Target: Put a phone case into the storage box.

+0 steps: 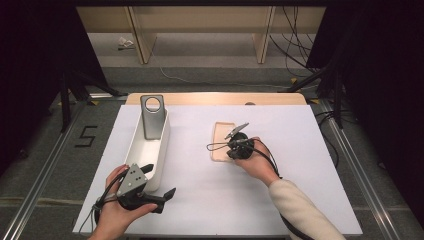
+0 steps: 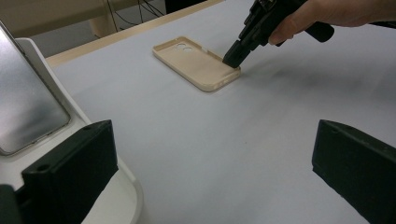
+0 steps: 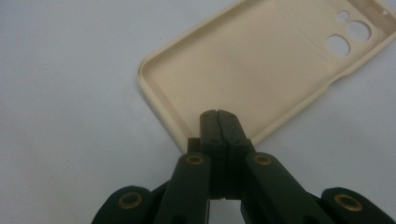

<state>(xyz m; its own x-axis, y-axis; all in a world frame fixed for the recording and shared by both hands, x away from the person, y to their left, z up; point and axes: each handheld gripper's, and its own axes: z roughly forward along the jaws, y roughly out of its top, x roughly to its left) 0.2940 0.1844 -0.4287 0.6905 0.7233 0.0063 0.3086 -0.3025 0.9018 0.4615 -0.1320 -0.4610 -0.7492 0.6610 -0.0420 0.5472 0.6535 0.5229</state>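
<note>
R hand-held gripper (image 3: 218, 116) shut, tip on phone case (image 3: 261, 70).

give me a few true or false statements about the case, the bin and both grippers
1. The case lies open side up on the table. True.
2. The right gripper has its jaws wide apart. False: they are pressed together, with the tip over the case's near end.
3. A phone stands leaning in the bin. True.
4. The left gripper is shut on the phone. False: its jaws are open and hold nothing, one by the bin's near end.
5. The case lies inside the bin. False: it lies on the table, apart from the bin.
</note>
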